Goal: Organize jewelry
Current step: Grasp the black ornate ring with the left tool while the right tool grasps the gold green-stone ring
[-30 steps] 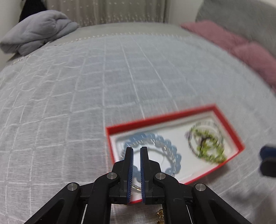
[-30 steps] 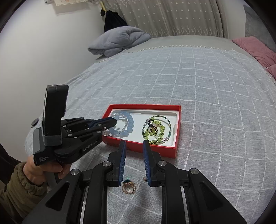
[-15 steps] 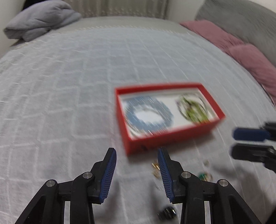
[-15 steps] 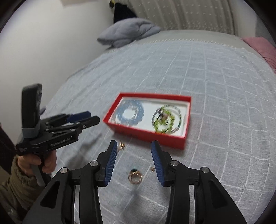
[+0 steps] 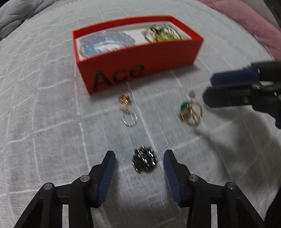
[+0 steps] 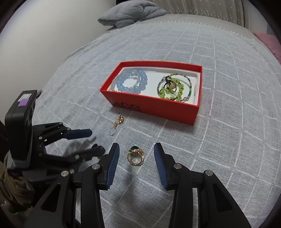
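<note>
A red box (image 6: 154, 107) on the bedspread holds a blue bead bracelet (image 6: 131, 82) and a green bead bracelet (image 6: 173, 87). In front of it lie a gold earring (image 6: 118, 121), a small silver loop (image 6: 112, 131) and a gold ring with a green stone (image 6: 136, 156). My right gripper (image 6: 137, 149) is open, its fingers either side of that ring without touching it. My left gripper (image 5: 139, 157) points steeply down with its jaws opening. A dark beaded piece (image 5: 144, 160) lies between them, untouched. The red box (image 5: 140, 59) and the gold ring (image 5: 190, 112) also show in the blurred left wrist view.
A folded grey blanket (image 6: 133, 12) lies at the bed's far end and pink cushions (image 5: 245, 21) at the right. A tiny stud (image 5: 192, 93) rests near the right gripper (image 5: 209, 89). A hand in an olive sleeve (image 6: 10, 184) holds the left gripper (image 6: 94, 141).
Both grippers went from nearly shut to open and dropped lower. The left one drew back from over the box to the loose pieces in front of it.
</note>
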Available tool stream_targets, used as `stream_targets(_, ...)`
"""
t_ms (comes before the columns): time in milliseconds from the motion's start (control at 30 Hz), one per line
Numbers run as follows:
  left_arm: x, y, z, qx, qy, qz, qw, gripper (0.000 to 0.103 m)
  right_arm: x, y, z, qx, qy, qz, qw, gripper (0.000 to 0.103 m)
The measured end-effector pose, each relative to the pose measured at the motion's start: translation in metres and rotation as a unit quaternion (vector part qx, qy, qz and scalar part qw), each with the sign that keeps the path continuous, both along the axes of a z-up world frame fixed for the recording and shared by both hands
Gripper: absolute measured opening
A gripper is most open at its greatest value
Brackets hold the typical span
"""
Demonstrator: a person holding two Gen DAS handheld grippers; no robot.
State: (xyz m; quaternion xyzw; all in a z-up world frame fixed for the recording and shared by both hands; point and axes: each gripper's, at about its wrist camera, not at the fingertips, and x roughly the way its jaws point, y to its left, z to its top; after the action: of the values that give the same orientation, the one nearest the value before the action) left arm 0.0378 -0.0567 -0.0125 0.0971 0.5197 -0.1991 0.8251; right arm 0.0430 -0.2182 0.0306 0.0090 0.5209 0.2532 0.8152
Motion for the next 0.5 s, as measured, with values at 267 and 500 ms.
stream_targets(267, -0.005, -0.006, -0.005, 0.012, -0.01, 0.001, 0.9999, 0.046, -0.004, 0.023, -0.02, -0.047, 0.008, 0.029, 0.998, 0.043)
stream_targets(500, -0.007, -0.004, -0.001, 0.017, -0.02, 0.003, 0.9996, 0.021, -0.005, 0.03, -0.028, -0.066, 0.001, 0.037, 0.997, 0.043)
